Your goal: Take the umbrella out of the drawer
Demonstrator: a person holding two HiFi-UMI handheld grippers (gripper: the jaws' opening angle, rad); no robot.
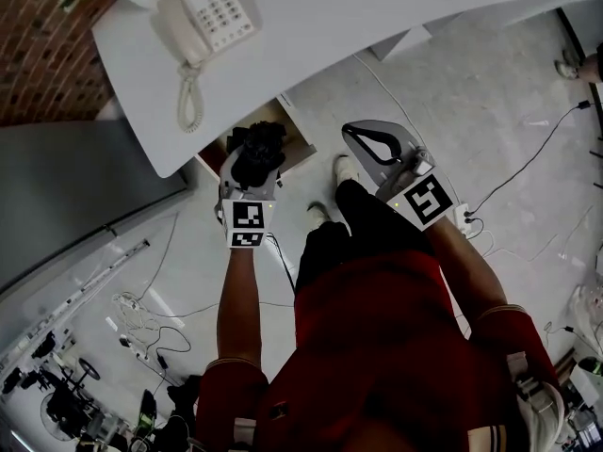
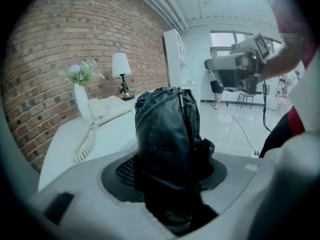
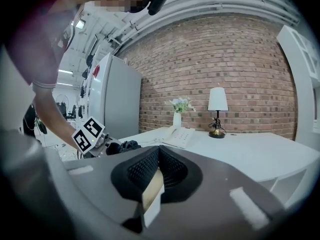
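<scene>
The white desk (image 1: 330, 36) swept across the top of the head view, and its curved edge ran down toward the centre. Just below that edge sat the open drawer (image 1: 300, 144), showing its wooden inside. Pale floor (image 1: 490, 111) lay open to the right and lower left of it. The left gripper (image 1: 252, 172) was above the drawer with its fingers clamped on the folded black umbrella (image 1: 259, 144), which was clear of the drawer and close to the desk's edge. The right gripper (image 1: 358, 135) hung over the floor to the right, apart from the left, with its fingers pressed together on nothing.

A telephone (image 1: 212, 12) lay on the desk at upper left, and its coiled cord (image 1: 188, 97) trailed toward the edge near the umbrella. A grey cabinet (image 1: 75, 186) filled the left side below a brick wall (image 1: 38, 45). Thin cables (image 1: 528, 158) crossed the floor at right and lower left. The person's legs in dark and red clothing took up the bottom centre.

The left gripper view showed the umbrella standing up between the pads in its shiny sleeve. Behind it were a white vase of flowers (image 2: 82, 91) and a small lamp (image 2: 121, 69) on the desk, neither of which the head view showed whole. A distant person (image 2: 216, 84) stood on the floor beyond. The right gripper view showed its ribbed pads meeting in a closed wedge. The lamp and vase stood against the brick wall, with the umbrella low at left.
</scene>
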